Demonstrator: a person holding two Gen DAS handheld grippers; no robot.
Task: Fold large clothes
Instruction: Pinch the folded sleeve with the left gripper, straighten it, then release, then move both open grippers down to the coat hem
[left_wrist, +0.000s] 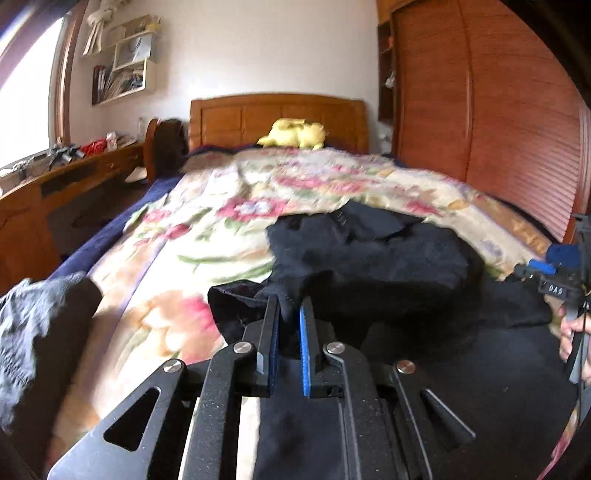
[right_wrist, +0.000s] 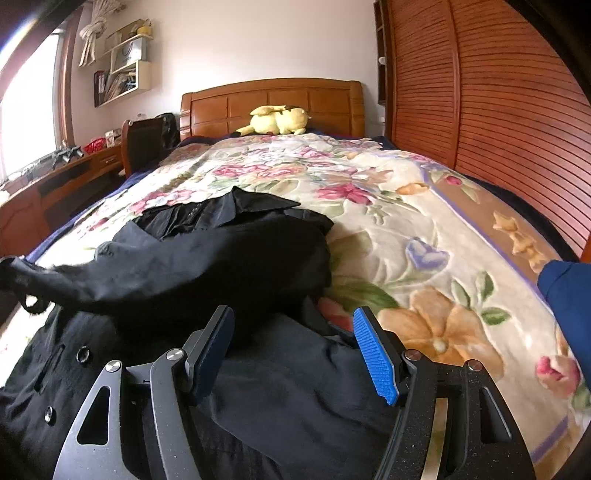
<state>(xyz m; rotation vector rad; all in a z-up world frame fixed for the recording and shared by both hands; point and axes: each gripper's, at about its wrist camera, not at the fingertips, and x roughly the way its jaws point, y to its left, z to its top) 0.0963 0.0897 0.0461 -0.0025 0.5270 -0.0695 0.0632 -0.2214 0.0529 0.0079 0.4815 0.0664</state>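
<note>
Black metal left tongs (left_wrist: 289, 306) with blue pads inside the two fingers. Round silver screws on the black arms behind, and cut-out holes shaped like triangles. Same look on the right tongs (right_wrist: 293, 325): black arms, silver screws, bumpy blue pad (right_wrist: 375, 356). Small white letters on a black block at the right tongs' side in the left view.

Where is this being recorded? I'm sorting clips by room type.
Most likely a home bedroom: a bed with a carved wooden headboard and floral blanket, a tall wooden slatted wardrobe beside it, and a yellow plush toy at the head of the bed.
</note>
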